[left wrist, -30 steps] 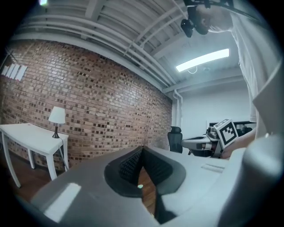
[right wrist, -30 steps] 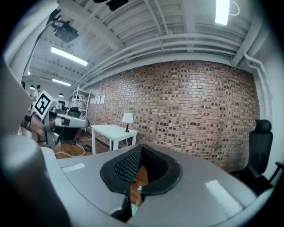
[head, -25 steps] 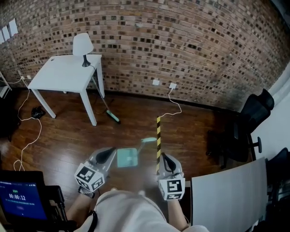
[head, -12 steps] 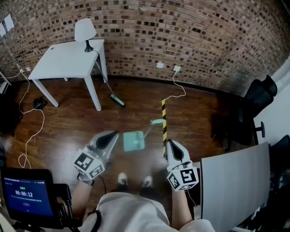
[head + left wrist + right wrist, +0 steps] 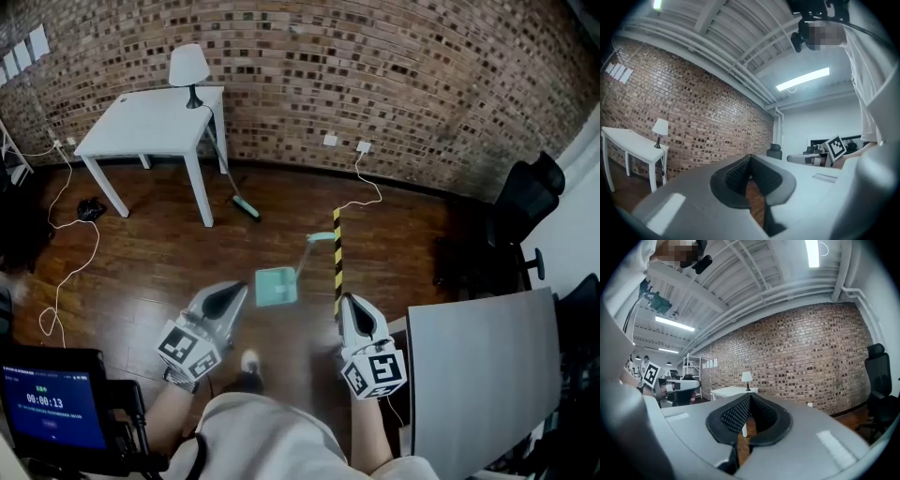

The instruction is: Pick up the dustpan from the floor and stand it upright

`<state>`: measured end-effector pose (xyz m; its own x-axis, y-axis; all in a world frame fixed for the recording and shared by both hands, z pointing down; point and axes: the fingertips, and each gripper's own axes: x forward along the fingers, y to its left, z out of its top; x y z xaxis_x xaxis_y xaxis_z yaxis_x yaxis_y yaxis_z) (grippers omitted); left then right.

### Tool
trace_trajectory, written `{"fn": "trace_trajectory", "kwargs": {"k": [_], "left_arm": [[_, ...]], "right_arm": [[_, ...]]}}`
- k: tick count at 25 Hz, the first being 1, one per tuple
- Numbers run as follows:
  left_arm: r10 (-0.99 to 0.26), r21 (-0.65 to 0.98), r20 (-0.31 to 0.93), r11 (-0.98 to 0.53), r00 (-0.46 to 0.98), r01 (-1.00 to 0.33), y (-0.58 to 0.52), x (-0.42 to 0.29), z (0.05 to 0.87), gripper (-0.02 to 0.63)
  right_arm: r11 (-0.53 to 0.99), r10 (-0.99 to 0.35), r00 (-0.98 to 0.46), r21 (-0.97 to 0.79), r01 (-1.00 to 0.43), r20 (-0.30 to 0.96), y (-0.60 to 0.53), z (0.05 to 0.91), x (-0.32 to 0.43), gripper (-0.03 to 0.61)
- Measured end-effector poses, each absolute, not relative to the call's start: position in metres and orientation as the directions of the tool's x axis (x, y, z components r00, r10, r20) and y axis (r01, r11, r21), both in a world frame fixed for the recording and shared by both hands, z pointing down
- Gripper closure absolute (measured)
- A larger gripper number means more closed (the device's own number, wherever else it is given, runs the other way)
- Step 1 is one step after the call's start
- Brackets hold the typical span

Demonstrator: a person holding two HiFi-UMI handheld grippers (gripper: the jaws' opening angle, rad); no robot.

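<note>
Both grippers sit further back from the teal plastic dustpan (image 5: 276,287) than a second ago. It lies flat on the dark wooden floor (image 5: 159,262), ahead of and between their tips, beside a yellow-and-black striped bar (image 5: 337,258). Left gripper (image 5: 234,292) and right gripper (image 5: 345,305): jaws closed together, holding nothing.

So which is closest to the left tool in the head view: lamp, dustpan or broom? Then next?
1. Dustpan, on the floor right of the left tool.
2. Broom, beside the table.
3. Lamp, on the table, farthest back.
</note>
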<state>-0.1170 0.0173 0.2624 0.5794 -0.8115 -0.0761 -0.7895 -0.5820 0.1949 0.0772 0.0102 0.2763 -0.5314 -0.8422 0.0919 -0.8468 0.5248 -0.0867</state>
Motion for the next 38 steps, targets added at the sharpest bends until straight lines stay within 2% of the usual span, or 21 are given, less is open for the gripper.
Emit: {"fn": "trace_trajectory", "kwargs": {"k": [6,11,15,24,38], "left_arm": [[-0.85,0.256,-0.089,-0.524,0.52,-0.812,0.128,-0.077,0.268,0.612],[-0.872,0.344,-0.088,-0.48,0.482,-0.807,0.217,-0.055,0.276,0.612],[-0.868,0.304,-0.066,-0.488,0.493,-0.818,0.268,-0.05,0.273,0.612],[-0.867,0.224,-0.024,-0.49,0.498,-0.842,0.296,-0.063,0.277,0.612],[-0.848,0.147,-0.014,-0.526,0.53,-0.838,0.285,-0.078,0.276,0.612]], "right_arm": [[0.533,-0.841,-0.54,-0.117,-0.838,0.037,0.118,0.262,0.133,0.566],[0.526,-0.837,-0.54,-0.139,-0.839,0.088,0.205,0.28,0.173,0.566],[0.518,-0.838,-0.535,-0.152,-0.842,0.109,0.257,0.283,0.18,0.566],[0.535,-0.83,-0.546,-0.114,-0.837,0.116,0.291,0.275,0.144,0.566],[0.527,-0.843,-0.526,-0.018,-0.849,0.117,0.281,0.267,0.12,0.568]]}}
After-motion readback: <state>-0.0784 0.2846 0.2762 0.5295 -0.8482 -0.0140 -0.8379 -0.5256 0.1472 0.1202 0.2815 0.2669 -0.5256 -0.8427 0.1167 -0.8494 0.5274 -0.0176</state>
